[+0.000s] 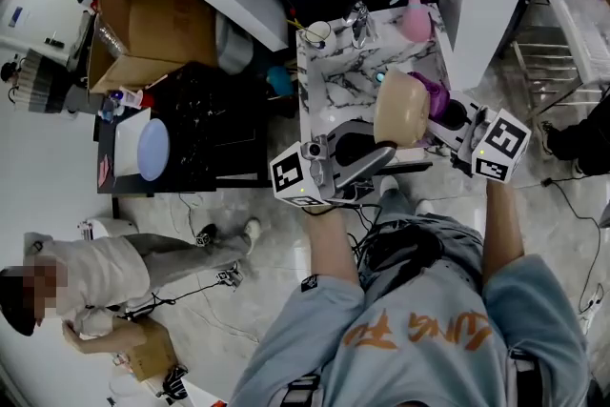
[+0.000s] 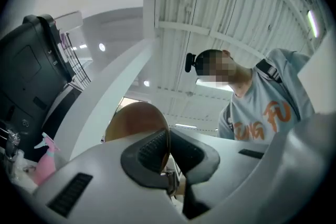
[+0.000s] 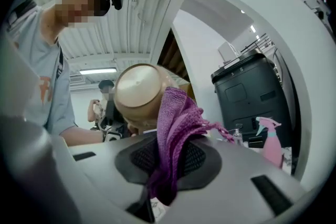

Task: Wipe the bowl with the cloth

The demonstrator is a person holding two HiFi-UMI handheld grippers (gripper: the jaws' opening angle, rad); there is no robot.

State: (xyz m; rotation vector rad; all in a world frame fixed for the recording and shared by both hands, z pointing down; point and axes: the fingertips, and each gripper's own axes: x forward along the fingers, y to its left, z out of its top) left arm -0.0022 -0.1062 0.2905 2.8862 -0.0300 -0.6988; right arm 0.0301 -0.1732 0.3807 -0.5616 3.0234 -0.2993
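Note:
A tan bowl (image 1: 404, 108) hangs tipped on its side above the marble counter (image 1: 329, 76). My left gripper (image 1: 386, 152) is shut on its rim; in the left gripper view the thin bowl (image 2: 137, 122) edge runs between the dark pads. My right gripper (image 1: 440, 126) is shut on a purple cloth (image 1: 431, 94), which lies against the bowl's right side. In the right gripper view the cloth (image 3: 177, 136) rises from between the pads and touches the bowl (image 3: 140, 93), whose round base faces this camera. Both grippers (image 2: 165, 157) (image 3: 170, 165) are lifted, with the ceiling behind them.
A pink spray bottle (image 1: 413, 18), a cup (image 1: 315, 32) and a metal tap (image 1: 358, 17) stand at the counter's far end. A black machine (image 3: 253, 99) stands beside white columns. Left of the counter are a dark table (image 1: 205, 133) with a pale plate (image 1: 152, 149) and a cardboard box (image 1: 152, 19). Another person (image 1: 86, 286) stands nearby.

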